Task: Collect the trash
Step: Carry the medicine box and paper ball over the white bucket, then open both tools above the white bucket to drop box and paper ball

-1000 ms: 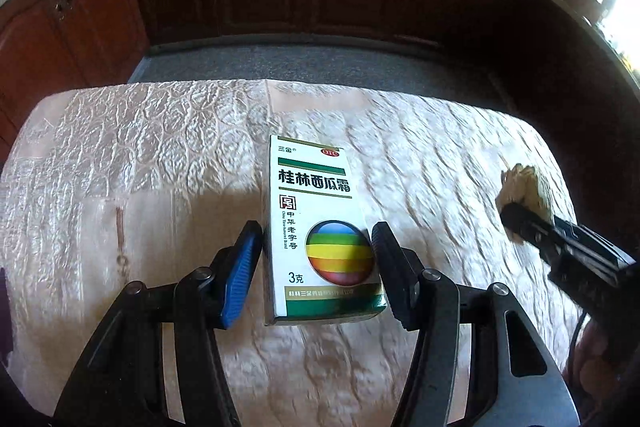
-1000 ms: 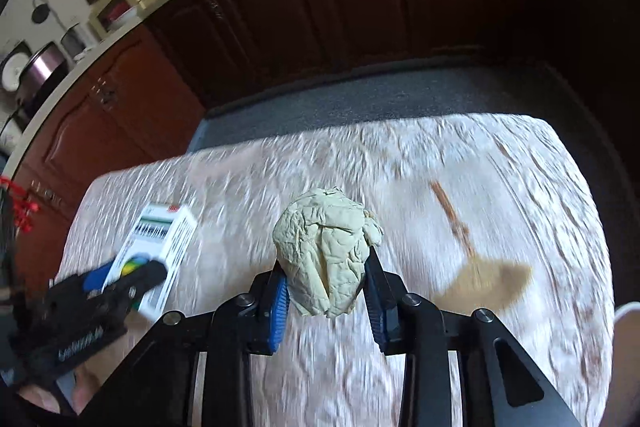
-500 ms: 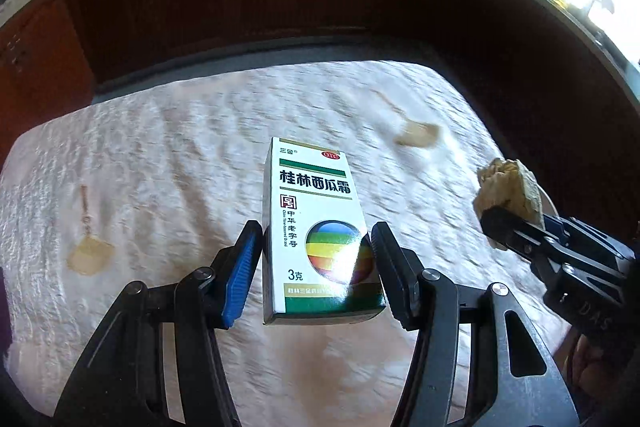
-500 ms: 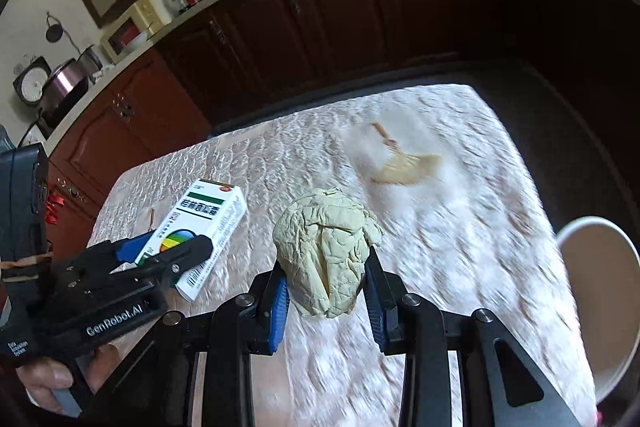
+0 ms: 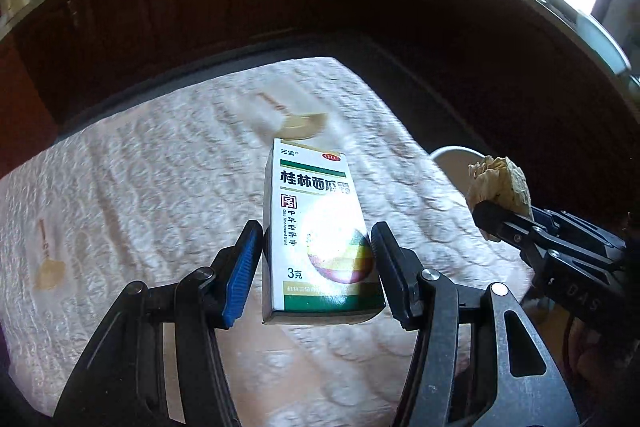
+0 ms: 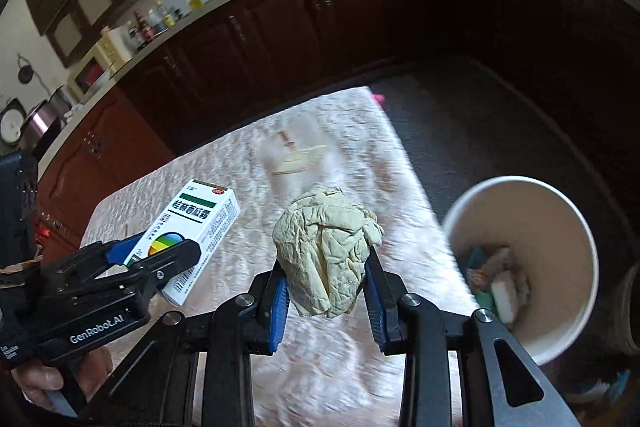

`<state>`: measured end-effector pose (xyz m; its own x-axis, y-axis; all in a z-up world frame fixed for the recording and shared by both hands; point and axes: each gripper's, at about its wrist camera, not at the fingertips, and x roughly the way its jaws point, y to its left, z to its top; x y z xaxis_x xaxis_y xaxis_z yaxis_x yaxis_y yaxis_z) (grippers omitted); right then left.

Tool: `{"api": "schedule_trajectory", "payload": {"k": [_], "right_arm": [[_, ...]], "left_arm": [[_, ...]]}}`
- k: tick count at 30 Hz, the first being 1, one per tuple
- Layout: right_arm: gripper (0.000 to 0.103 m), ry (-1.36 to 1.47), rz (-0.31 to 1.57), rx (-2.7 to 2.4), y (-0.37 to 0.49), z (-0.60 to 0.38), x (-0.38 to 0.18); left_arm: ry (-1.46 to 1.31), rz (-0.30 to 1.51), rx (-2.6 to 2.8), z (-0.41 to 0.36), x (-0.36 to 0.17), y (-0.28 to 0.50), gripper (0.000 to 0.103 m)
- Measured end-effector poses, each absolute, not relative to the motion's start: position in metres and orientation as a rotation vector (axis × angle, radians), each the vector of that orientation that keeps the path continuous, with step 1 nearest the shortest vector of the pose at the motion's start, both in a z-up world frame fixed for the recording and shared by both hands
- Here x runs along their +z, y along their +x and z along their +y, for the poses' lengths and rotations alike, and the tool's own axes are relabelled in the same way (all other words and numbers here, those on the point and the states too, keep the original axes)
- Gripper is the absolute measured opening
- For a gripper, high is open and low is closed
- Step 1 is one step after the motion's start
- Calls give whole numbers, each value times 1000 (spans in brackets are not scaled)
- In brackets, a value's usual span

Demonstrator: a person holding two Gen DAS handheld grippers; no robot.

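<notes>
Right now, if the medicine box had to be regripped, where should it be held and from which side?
Hold the medicine box across its two narrow long sides near the bottom end, approaching from that end, as the left gripper does. Those flat, parallel sides suit the pads.

A table [image 5: 140, 187] under a cream quilted cloth [image 6: 328, 367]; fan motifs show on the cloth, nothing loose rests there; a white bin [image 6: 560, 347] stands on the dark floor [image 6: 480, 115] at its right

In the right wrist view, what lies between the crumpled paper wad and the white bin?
Only bare tablecloth and its edge separate the paper wad, clamped in the right gripper, from the white bin; the right wrist view shows this.
</notes>
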<state>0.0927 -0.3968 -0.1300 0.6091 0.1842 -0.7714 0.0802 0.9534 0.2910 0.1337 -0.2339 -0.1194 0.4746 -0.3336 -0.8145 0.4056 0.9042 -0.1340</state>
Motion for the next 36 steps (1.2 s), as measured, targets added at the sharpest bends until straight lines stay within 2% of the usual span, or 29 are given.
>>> {"api": "schedule_trajectory", "payload": {"k": [12,25,27,29,36], "right_arm": [[32,352,944,-67,62,-462,-140],[32,425,1017,-249,47,-544,-177],[46,433,1020,-279,46,-552,-181],[52,436,1011,-300,43,-556,-182],[57,512,999,-352,22,-571,-186]], "left_arm": [[153,993,-575,-315,-121,120,54],[162,1058,-713,-394,-140,130,54],[159,1059,-728,-402,-142,132,54],[155,1063,-743,-411,-144,133,54],[164,1083,-770,-431,-155,136,54]]}}
